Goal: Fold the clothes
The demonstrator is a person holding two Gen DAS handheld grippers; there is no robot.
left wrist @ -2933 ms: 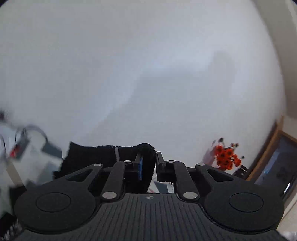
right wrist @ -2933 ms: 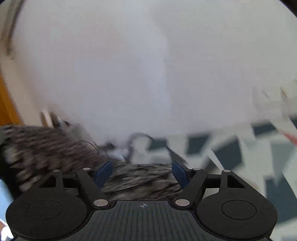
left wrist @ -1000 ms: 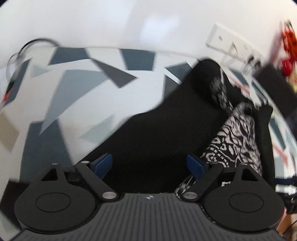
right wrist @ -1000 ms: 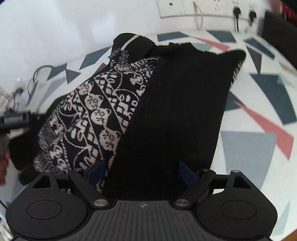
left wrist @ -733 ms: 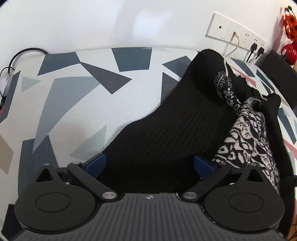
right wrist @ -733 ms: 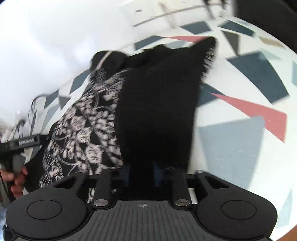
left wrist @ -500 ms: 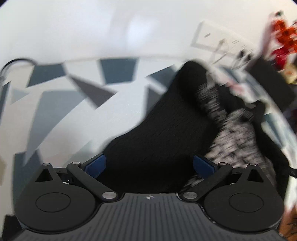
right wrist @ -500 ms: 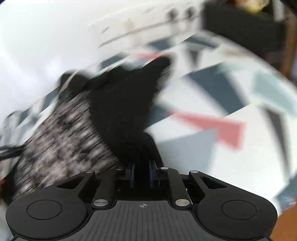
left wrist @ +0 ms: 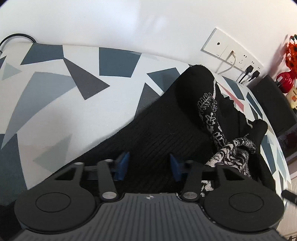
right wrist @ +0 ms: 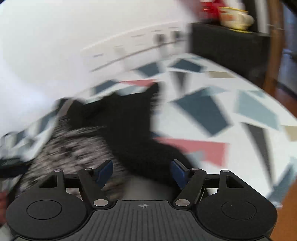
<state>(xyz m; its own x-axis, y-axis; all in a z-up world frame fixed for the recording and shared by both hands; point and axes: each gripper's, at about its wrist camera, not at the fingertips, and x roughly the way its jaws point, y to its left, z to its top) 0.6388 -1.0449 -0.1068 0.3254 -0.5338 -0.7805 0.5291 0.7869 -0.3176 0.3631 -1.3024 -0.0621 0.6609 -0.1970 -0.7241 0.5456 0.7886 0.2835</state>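
A black knit garment [left wrist: 167, 120] with a black-and-white patterned part [left wrist: 209, 111] lies bunched on the table's geometric-print cloth [left wrist: 74, 102]. My left gripper [left wrist: 148, 163] hovers low over its near black edge. Its jaws are closing, with the black knit lying between the blue pads [left wrist: 122, 163] and a gap still showing. In the blurred right wrist view the same garment [right wrist: 130, 120] spreads ahead, its patterned part [right wrist: 74, 148] to the left. My right gripper [right wrist: 142, 170] is above the black edge with its jaws opening. The fabric sits below them, and the pads do not press on it.
A white wall socket panel [left wrist: 228, 52] with plugged cables runs behind the table. A red vase with orange flowers [left wrist: 285, 81] and a black box [left wrist: 272, 103] stand at the far right. A black cable [left wrist: 16, 36] loops at the far left. A dark cabinet [right wrist: 228, 48] holds a bowl [right wrist: 235, 16].
The left jaws have narrowed over the black knit. The right jaws, shut on the black edge half a second ago, have spread wide and the right gripper has swung rightward and up.
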